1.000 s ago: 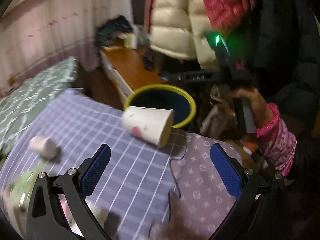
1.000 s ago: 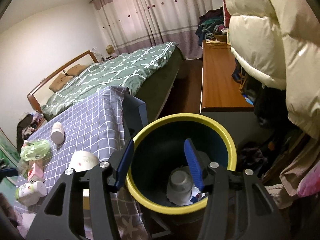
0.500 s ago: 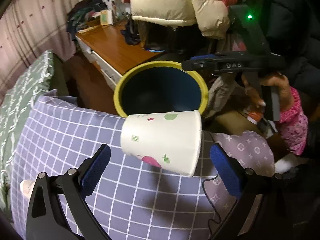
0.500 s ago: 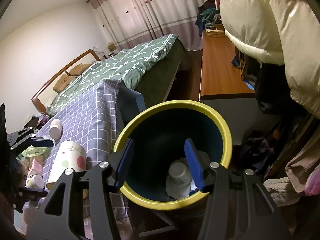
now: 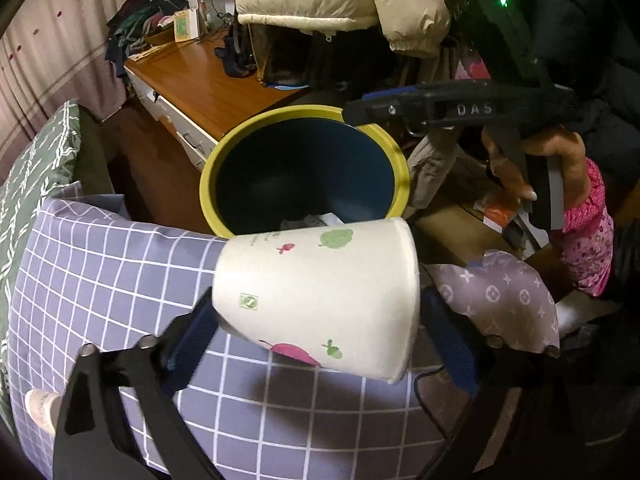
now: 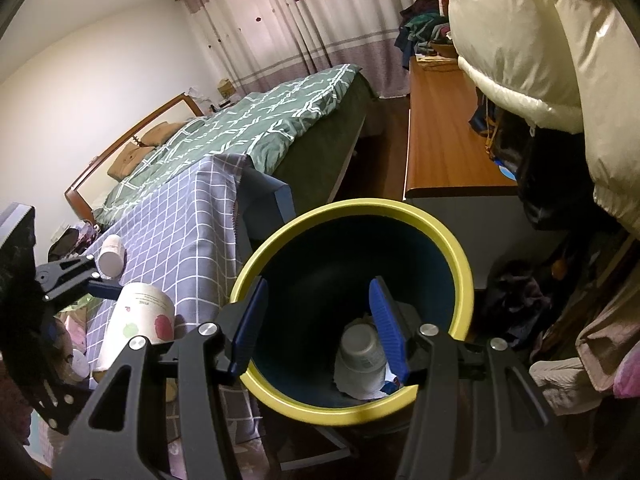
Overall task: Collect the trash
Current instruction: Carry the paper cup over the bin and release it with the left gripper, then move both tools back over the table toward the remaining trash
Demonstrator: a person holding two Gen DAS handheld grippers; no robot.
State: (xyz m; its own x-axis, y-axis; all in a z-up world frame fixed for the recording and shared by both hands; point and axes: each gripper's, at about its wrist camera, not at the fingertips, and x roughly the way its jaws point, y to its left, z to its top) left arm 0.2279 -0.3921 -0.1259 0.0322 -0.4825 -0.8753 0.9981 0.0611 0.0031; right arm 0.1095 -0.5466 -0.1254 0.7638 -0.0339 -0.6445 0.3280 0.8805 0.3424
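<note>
A white paper cup (image 5: pixel 316 296) with leaf and fruit prints lies on its side on the grid-patterned purple cloth (image 5: pixel 100 264), at the edge beside the bin. My left gripper (image 5: pixel 320 332) straddles it and its jaws are closing, with the blue pads against the cup's base and rim. The cup (image 6: pixel 136 328) and a left fingertip (image 6: pixel 102 286) also show in the right wrist view. The yellow-rimmed dark bin (image 6: pixel 460 264) stands just beyond the cloth, with a white cup (image 6: pixel 362 346) inside. My right gripper (image 6: pixel 316 292) hovers open over the bin, holding nothing.
A small white bottle (image 6: pixel 111 254) lies farther along the cloth. A wooden desk (image 6: pixel 444 128) and hanging padded jackets (image 6: pixel 516 52) stand behind the bin, with a green-covered bed (image 6: pixel 256 128) to the left. A grey patterned cloth (image 5: pixel 504 296) lies right of the cup.
My left gripper came forward and down over the paper cup, and its jaws narrowed onto the cup's two ends. The right gripper stayed over the bin.
</note>
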